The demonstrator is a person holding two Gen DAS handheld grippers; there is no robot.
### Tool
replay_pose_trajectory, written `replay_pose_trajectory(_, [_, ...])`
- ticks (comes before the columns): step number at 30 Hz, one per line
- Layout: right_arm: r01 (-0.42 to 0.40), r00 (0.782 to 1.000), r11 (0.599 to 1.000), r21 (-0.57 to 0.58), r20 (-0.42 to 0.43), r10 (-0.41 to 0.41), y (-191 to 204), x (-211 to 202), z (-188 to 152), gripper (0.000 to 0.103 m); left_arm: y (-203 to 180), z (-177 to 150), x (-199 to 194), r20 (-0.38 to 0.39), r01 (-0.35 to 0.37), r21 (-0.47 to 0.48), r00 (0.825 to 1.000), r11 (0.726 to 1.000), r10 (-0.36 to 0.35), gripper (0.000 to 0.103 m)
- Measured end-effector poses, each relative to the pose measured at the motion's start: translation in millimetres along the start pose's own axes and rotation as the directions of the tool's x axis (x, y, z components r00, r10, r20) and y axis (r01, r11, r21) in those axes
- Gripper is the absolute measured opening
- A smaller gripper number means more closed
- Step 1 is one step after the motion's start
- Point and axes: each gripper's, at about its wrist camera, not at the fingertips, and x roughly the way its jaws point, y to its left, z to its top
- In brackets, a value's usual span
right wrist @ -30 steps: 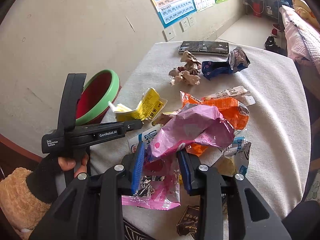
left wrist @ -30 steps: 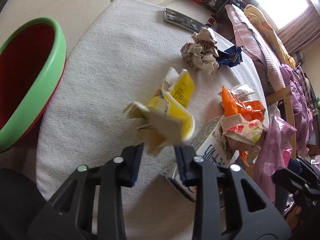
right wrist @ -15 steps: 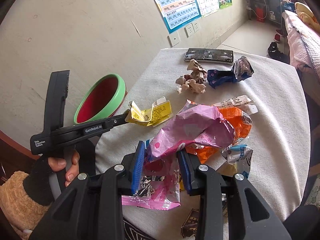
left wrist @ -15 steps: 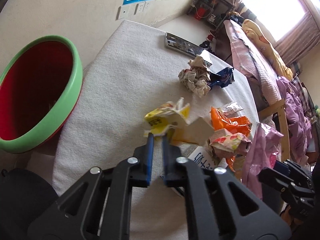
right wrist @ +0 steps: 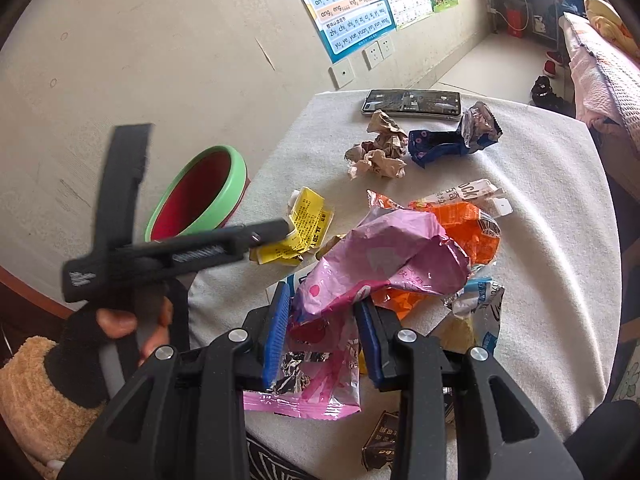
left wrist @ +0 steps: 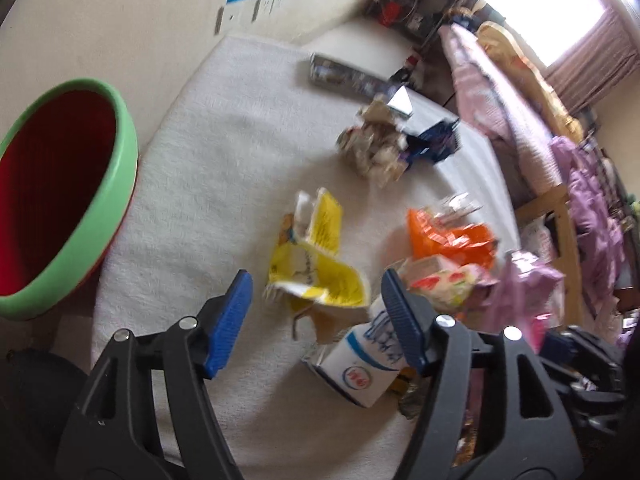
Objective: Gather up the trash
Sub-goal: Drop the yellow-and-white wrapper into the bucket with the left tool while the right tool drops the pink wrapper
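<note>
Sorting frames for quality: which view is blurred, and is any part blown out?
Left wrist view: motion-blurred throughout, the yellow wrapper and crumpled paper smeared, and the window blown out white. Right wrist view: mostly sharp, pink wrapper crisp, only the left gripper blurred; both show fisheye bending.

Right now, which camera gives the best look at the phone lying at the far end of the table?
The right wrist view: the phone is sharp there, its whole dark screen visible beyond the crumpled paper. In the left wrist view the phone is motion-blurred, a dark smeared strip near the table's far edge.
</note>
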Motion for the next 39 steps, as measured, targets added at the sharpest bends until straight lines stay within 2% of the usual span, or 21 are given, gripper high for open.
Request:
replay_pose_trajectory(2, [0.002,1.000,1.000,0.000,0.002,-0.002,-0.4,-1.2,-0.3,0.033,3.1,-4.6,11.8,-0.042,0.010,-0.024,0.999,1.000,-0.011,0.061])
replay_pose_trajectory(4, [0.002,1.000,1.000,0.002,0.002,-0.002,-1.0,-1.9,-0.4,0.033,4.2,-9.9,18.1,-0.072,0.014,-0.026,0.997,1.000,-0.015,0.038])
replay_pose_trajectory(5, [0.002,1.000,1.000,0.002,0.003,-0.002,-1.0,-2.3,-0.4,0.033,5.0,-11.7,18.0,-0.073,0.019,-0.028,0.997,0.999,-0.021,0.037])
replay_pose_trajectory(8, [-0.004,1.000,1.000,-0.004,0.007,0.005,1.5,-3.8,0.5,0.033,8.0,-13.2,7.2,-0.031,0.032,-0.041,0.999,0.999,-0.033,0.035])
replay_pose_trajectory(9, [-0.007,1.000,1.000,-0.009,0.008,0.007,3.2,-4.0,1.1,0.033,8.8,-12.4,2.3,-0.015,0.033,-0.041,0.999,0.999,-0.033,0.032])
replay_pose_trajectory(10, [-0.009,1.000,1.000,-0.014,0.009,0.009,5.0,-4.1,1.7,0.033,9.4,-11.1,-2.7,0.001,0.033,-0.039,0.999,0.999,-0.033,0.022])
replay_pose_trajectory(15, [-0.016,1.000,0.999,-0.039,0.012,0.016,13.2,-4.0,5.9,0.033,13.1,-7.0,-25.9,0.073,0.025,-0.026,0.997,0.999,-0.023,0.022])
replay_pose_trajectory(19, [-0.018,1.000,0.998,-0.058,0.007,0.018,19.1,-0.7,10.8,0.033,22.5,-7.7,-42.3,0.112,0.033,-0.045,0.993,0.998,-0.028,0.022])
replay_pose_trajectory(25, [-0.033,0.999,0.994,-0.102,0.008,0.034,35.3,9.5,24.6,0.033,47.6,-7.0,-68.8,0.179,0.009,-0.091,0.984,0.996,0.007,0.022])
replay_pose_trajectory(30, [-0.081,0.997,0.989,-0.123,0.003,0.082,57.7,28.8,40.3,0.033,76.8,-5.3,-87.1,0.224,-0.030,-0.151,0.972,0.988,0.063,0.022])
replay_pose_trajectory(39, [-0.195,0.980,0.964,-0.180,-0.068,0.185,115.3,79.6,63.6,0.033,135.1,-10.3,-107.7,0.256,-0.088,-0.274,0.953,0.958,0.161,0.022])
